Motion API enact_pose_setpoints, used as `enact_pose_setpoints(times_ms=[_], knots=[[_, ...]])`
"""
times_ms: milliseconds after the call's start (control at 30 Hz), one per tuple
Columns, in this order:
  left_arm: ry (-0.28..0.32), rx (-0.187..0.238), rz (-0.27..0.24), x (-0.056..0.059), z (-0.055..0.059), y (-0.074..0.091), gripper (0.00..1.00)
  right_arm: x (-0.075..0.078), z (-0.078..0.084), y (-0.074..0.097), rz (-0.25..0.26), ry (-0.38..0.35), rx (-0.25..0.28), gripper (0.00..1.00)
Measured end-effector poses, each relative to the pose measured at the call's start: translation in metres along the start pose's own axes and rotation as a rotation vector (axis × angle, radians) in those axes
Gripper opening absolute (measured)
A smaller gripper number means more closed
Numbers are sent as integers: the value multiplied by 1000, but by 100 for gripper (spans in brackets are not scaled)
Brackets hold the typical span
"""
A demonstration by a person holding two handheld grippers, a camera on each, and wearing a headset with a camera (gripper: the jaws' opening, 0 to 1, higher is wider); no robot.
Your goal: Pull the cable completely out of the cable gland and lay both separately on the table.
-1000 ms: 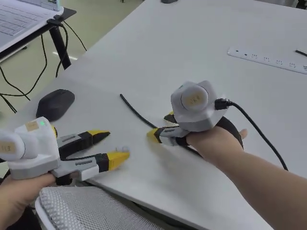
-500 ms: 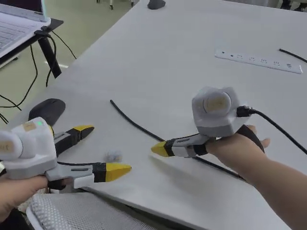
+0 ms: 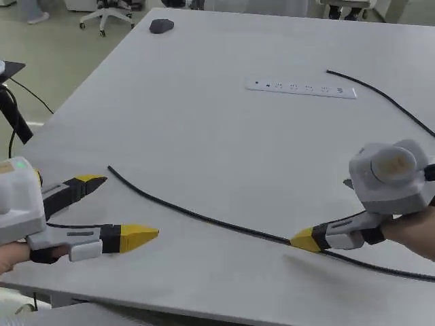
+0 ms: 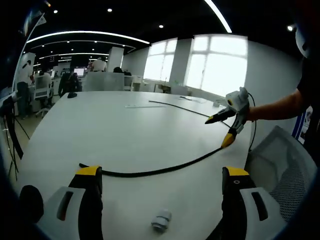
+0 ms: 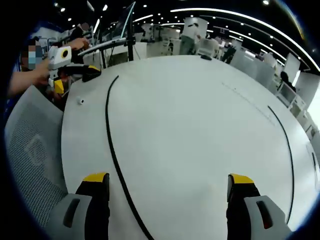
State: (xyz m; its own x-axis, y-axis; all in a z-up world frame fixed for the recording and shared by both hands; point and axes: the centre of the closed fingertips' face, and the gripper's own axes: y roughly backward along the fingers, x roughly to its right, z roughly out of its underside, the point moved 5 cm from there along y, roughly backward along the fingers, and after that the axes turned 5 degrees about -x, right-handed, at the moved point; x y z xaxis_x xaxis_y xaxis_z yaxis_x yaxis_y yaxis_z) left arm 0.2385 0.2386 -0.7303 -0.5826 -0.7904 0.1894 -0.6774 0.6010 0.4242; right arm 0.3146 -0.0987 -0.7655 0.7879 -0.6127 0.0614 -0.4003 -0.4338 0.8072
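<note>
Desk (image 3: 224, 136): one broad, flat top, pale grey, smooth and matte.
Cable (image 3: 204, 217): one thin, round, black, flexible cord. It lies on the desk in a long shallow curve, with one free end near the left gripper, and runs on past the right gripper.
Cable gland (image 4: 161, 220): one small, stubby, round fitting in whitish plastic. It lies on the desk between the left gripper's jaws, touching neither jaw and apart from the cable.
Left gripper (image 4: 162, 171): pale grey shell and two black jaws with yellow wedge tips. The jaws are spread wide with nothing in them.
Right gripper (image 5: 167, 182): same build, with two yellow-tipped jaws. They are spread wide and empty, and the cable passes just beside one jaw.
Power strip (image 3: 302, 89): one long, flat, white bar with a row of sockets, on the far part of the desk.
Second black lead (image 3: 380, 95): one thin cord curving off beside the power strip, well apart from the cable.
Mouse (image 3: 162, 26): one dark, rounded mouse at the desk's far corner.
</note>
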Motion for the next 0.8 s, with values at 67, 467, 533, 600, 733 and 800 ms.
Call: enact_pose_setpoints(times_ms=[67, 467, 533, 600, 733, 800], knots=[[-12, -11, 8, 3, -5, -6, 100, 8, 11, 13, 26, -34, 15, 99], [-63, -58, 62, 19, -21, -28, 100, 24, 41, 55, 93, -156, 60, 99], [-72, -65, 63, 18, -23, -29, 100, 24, 42, 57, 98, -155, 66, 99], [-78, -69, 65, 18, -26, -30, 100, 25, 41, 60, 99, -160, 82, 99], [-96, -63, 63, 18, -32, -30, 100, 27, 41, 63, 105, -158, 81, 99], [-105, -62, 57, 17, -33, -31, 100, 29, 42, 63, 109, -158, 77, 99]])
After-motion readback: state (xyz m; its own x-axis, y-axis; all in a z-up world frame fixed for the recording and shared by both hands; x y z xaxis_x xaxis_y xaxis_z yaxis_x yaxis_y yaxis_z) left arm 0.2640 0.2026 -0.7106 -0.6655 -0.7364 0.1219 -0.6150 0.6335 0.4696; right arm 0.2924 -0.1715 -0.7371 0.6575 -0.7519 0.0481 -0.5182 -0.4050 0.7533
